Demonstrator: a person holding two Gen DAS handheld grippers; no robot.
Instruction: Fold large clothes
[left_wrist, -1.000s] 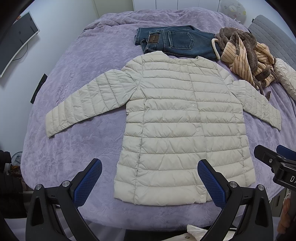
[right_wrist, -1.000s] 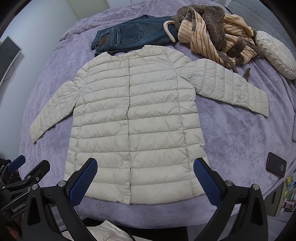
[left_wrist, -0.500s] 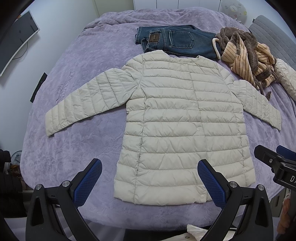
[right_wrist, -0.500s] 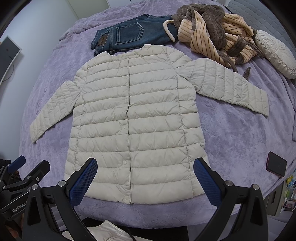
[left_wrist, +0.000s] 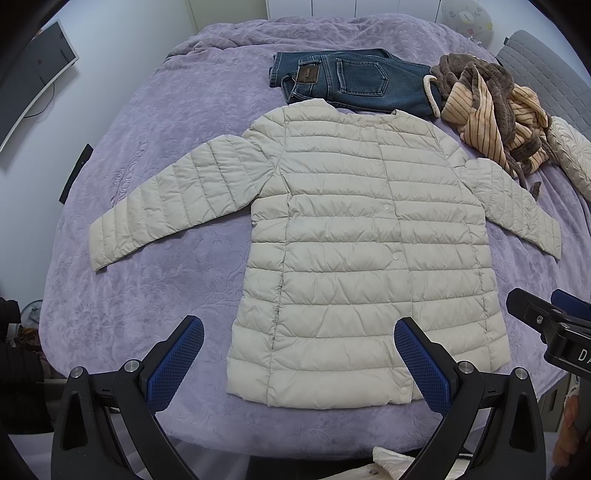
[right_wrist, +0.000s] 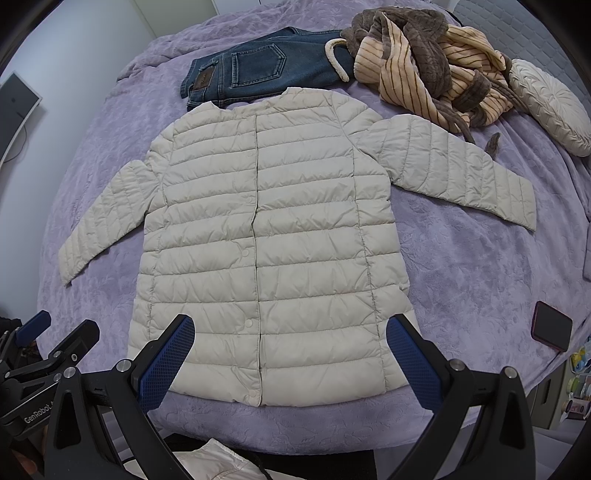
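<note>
A cream quilted puffer jacket (left_wrist: 354, 236) lies flat, front up and snapped shut, on a purple bed cover (left_wrist: 166, 155), both sleeves spread out to the sides. It also shows in the right wrist view (right_wrist: 266, 236). My left gripper (left_wrist: 299, 362) is open and empty, held above the jacket's hem on its left half. My right gripper (right_wrist: 288, 358) is open and empty above the hem's middle and right part. The right gripper shows at the right edge of the left wrist view (left_wrist: 546, 325).
Folded blue jeans (left_wrist: 351, 81) lie beyond the collar. A striped brown and peach robe (left_wrist: 491, 114) is heaped at the back right, with a cream cushion (right_wrist: 550, 103) beside it. A dark phone (right_wrist: 550, 325) lies near the bed's right edge. A monitor (left_wrist: 33, 74) stands at left.
Both grippers have crept slightly forward toward the jacket. Nothing on the bed has moved.
</note>
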